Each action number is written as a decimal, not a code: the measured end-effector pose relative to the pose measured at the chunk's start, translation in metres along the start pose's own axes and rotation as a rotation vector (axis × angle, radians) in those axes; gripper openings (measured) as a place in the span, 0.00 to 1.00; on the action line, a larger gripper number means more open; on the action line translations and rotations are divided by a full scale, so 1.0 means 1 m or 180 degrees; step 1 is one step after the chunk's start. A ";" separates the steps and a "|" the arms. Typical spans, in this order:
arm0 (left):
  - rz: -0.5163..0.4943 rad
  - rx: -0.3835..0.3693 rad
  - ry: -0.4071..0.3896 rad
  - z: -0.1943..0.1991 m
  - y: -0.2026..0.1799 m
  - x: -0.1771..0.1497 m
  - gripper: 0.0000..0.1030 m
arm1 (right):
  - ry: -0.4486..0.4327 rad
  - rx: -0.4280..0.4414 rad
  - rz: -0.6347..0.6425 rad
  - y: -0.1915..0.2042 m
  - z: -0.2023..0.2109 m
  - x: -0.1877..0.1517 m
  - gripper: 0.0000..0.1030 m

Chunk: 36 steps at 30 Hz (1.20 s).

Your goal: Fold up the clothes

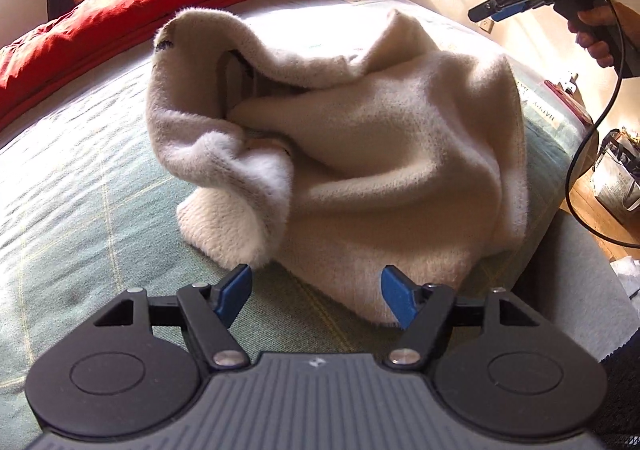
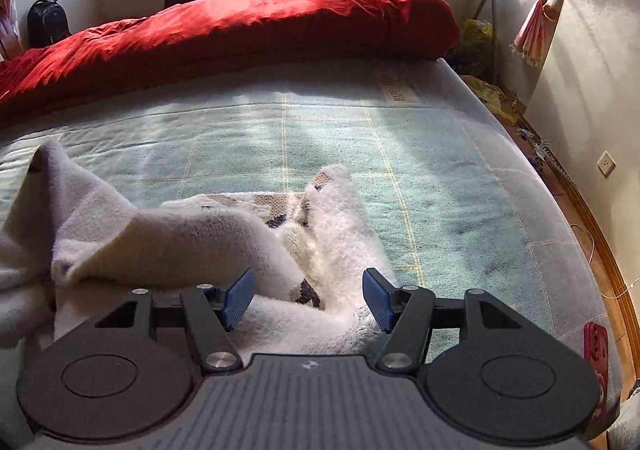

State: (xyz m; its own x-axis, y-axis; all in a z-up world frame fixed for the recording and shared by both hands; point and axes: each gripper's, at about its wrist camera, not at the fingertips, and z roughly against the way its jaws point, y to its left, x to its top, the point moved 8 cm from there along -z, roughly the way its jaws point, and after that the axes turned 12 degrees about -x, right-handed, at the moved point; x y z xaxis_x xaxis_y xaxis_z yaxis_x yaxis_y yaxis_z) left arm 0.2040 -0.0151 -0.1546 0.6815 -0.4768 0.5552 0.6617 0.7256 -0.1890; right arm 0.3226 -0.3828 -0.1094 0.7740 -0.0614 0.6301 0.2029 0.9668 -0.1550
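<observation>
A cream fuzzy sweater (image 1: 360, 154) lies crumpled in a heap on the green checked bed cover (image 1: 80, 210). My left gripper (image 1: 316, 290) is open and empty, just in front of the sweater's near hem. In the right wrist view the same sweater (image 2: 224, 242) shows a dark knitted pattern on its inside. My right gripper (image 2: 310, 300) is open and empty, hovering over the sweater's right part. The right gripper also shows in the left wrist view (image 1: 504, 8), held high above the bed at the upper right.
A red duvet (image 2: 240, 30) is bunched along the bed's far side. A red phone (image 2: 596, 354) lies at the bed's right edge. The bed edge drops to a wooden floor (image 2: 592, 234) on the right. A bag (image 1: 616, 178) stands on the floor.
</observation>
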 end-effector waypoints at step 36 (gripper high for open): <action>-0.0116 -0.0102 0.0378 -0.045 -0.031 0.021 0.74 | 0.0895 0.1075 -0.1654 -0.036 -0.114 -0.053 0.20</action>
State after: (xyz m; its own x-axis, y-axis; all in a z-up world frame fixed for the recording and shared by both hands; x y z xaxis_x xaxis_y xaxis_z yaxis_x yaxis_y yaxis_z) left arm 0.2118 -0.0702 -0.1738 0.6878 -0.5594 0.4627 0.6950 0.6914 -0.1973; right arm 0.3423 -0.4424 -0.2238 0.7623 -0.5568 0.3298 0.4275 0.8159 0.3892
